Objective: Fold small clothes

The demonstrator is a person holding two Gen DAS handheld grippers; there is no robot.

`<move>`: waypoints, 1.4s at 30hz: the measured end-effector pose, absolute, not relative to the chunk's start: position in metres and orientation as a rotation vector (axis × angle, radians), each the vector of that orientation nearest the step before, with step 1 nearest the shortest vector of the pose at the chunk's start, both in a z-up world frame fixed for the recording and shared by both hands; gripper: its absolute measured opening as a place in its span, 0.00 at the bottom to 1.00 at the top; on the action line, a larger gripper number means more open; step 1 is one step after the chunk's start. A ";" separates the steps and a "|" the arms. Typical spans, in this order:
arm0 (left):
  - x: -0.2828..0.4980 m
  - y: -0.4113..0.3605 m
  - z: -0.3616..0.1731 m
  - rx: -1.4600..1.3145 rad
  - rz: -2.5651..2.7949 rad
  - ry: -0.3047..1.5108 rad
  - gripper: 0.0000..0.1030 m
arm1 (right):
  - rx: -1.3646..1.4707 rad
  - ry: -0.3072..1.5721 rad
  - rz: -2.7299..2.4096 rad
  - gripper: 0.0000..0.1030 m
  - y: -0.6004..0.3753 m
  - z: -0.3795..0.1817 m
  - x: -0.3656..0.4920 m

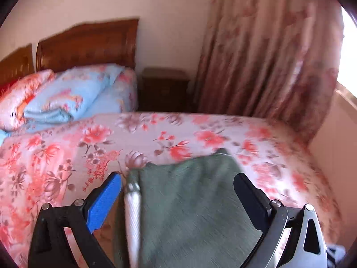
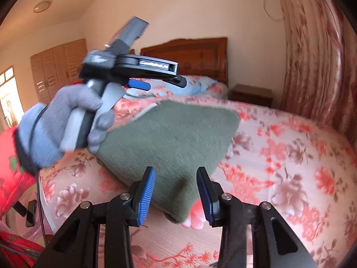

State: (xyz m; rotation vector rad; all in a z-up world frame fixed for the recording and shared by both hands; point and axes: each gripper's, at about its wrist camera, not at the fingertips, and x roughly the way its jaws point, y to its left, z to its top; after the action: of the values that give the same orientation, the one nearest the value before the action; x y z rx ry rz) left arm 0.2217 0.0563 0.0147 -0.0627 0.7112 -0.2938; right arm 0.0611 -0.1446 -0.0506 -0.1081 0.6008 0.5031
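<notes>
Green cloth [image 2: 169, 143] flat on the flowery bed [image 2: 290, 156], looks folded once, maybe more folds left. Right gripper [image 2: 176, 194] low over its near corner, jaws partly apart, gripping nothing. Left gripper [image 1: 178, 192] wide apart, empty, held up in a gloved hand [image 2: 60, 120] at the left.

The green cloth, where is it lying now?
The green cloth lies on the floral bedspread, in the middle of the right wrist view, ahead of the right gripper and beside the gloved hand.
</notes>
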 end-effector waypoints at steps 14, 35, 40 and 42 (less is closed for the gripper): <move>0.109 0.103 -0.022 -0.115 -0.168 0.693 1.00 | -0.214 0.614 0.461 0.38 -0.125 -0.053 0.055; 0.021 0.146 0.052 -0.291 -0.057 0.397 1.00 | -0.135 0.544 0.495 0.38 -0.143 -0.012 0.010; 0.010 0.141 0.082 -0.297 -0.024 0.373 1.00 | -0.061 0.354 0.440 0.45 -0.161 0.038 -0.014; 0.017 0.141 0.068 -0.318 -0.041 0.422 1.00 | -0.052 0.355 0.433 0.57 -0.163 0.043 -0.015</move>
State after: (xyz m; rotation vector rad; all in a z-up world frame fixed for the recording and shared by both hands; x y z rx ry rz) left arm 0.0173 0.1407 0.0678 -0.3181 0.4217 -0.0407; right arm -0.0154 -0.1627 0.0426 -0.0517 0.3555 0.4327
